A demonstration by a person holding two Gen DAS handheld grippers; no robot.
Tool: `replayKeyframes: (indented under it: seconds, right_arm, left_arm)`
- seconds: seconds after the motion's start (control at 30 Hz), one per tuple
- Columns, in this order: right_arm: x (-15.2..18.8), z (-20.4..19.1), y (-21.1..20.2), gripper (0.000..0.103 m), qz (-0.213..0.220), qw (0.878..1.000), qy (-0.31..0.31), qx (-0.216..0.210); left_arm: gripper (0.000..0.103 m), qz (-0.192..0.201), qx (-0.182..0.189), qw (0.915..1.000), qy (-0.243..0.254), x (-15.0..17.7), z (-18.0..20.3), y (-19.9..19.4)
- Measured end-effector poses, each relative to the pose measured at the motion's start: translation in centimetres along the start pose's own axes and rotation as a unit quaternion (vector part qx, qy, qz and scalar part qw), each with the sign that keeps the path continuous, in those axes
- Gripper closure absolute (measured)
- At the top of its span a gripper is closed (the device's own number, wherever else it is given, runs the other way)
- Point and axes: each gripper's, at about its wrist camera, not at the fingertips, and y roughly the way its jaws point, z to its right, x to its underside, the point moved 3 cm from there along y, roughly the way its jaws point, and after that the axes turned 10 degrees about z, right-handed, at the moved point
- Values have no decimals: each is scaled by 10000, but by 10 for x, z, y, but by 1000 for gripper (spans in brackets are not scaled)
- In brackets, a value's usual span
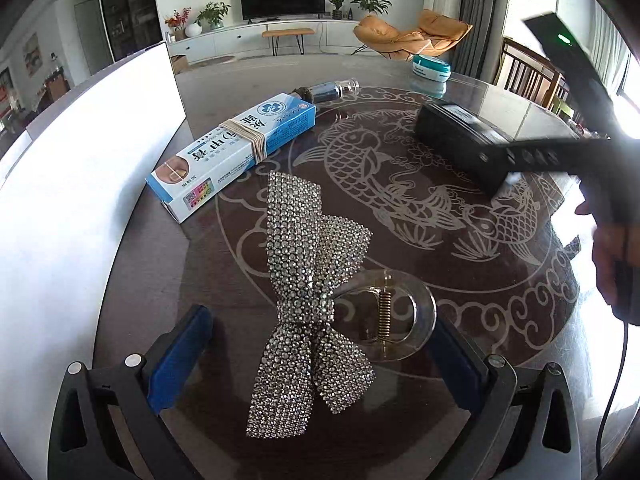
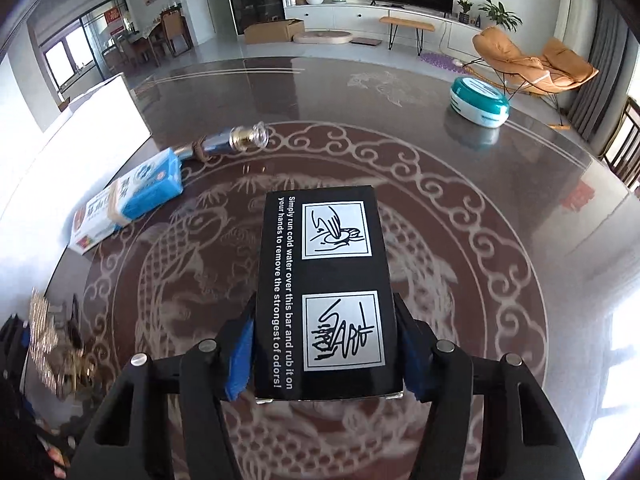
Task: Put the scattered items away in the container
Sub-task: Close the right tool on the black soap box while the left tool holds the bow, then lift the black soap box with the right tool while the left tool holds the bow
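Low in the frame, the right claw (image 2: 326, 354) pinches the black box (image 2: 326, 292) lying lengthwise on the worktop (image 2: 460, 216), while the container (image 2: 86, 128) stands upper left.

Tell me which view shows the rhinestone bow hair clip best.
Left wrist view: the rhinestone bow hair clip lies whole and sharp on the table, between the left gripper's open jaws. Right wrist view catches only a blurred, cropped glimpse at its left edge.
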Motion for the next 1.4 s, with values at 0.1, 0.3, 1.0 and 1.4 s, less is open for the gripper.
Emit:
replayKeyframes:
  seconds: [0.1, 0.3, 1.0, 1.4]
  right_arm:
    - [33, -7, -27, 43, 83, 9998, -162, -21]
    - [112, -20, -94, 43, 261, 9993, -277, 38]
    - [135, -22, -101, 3, 378, 9988, -173, 244]
    - [136, -22, -101, 3, 372, 9989, -157, 223]
  left_arm:
    - [0, 0, 0, 10000, 0, 0, 0, 0]
    - [0, 0, 0, 10000, -1, 0, 0, 0]
    - [0, 3, -11, 10000, 8, 0, 0, 0]
    - [0, -62, 87, 9999, 125, 1, 1, 0]
